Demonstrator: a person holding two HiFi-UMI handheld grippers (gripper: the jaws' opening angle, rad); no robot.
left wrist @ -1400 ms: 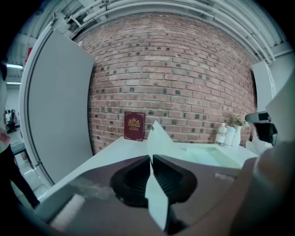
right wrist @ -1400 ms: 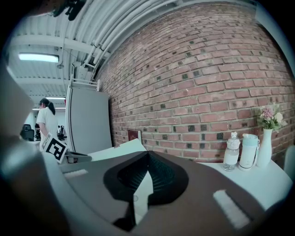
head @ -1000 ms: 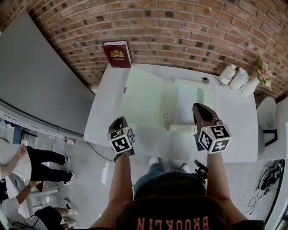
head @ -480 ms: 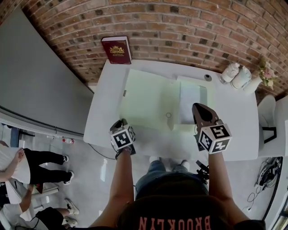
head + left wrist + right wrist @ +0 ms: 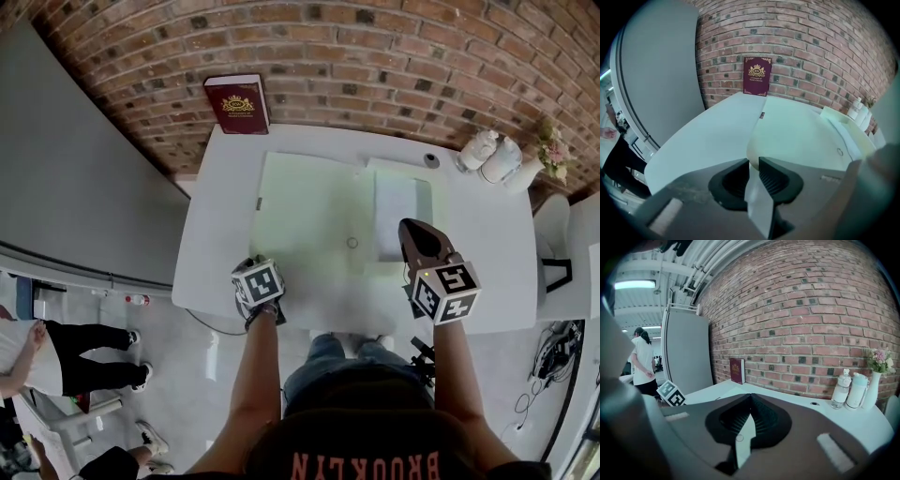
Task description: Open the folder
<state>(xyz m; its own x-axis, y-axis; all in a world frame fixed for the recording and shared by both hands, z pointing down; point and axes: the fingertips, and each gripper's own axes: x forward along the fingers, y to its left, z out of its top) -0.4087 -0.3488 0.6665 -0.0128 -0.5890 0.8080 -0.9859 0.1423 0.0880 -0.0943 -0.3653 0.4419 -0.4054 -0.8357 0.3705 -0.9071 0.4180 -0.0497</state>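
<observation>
Left gripper [image 5: 753,161]: jaws narrowly apart, just been opening, near corner of folder [image 5: 309,211] at tips. Right gripper [image 5: 750,397]: jaws together, empty, right of folder. Folder: flat on table [image 5: 487,253], mid-top.

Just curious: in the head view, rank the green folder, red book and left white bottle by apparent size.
1. green folder, clearly largest
2. red book
3. left white bottle, smallest, though the steep downward view foreshortens it
</observation>
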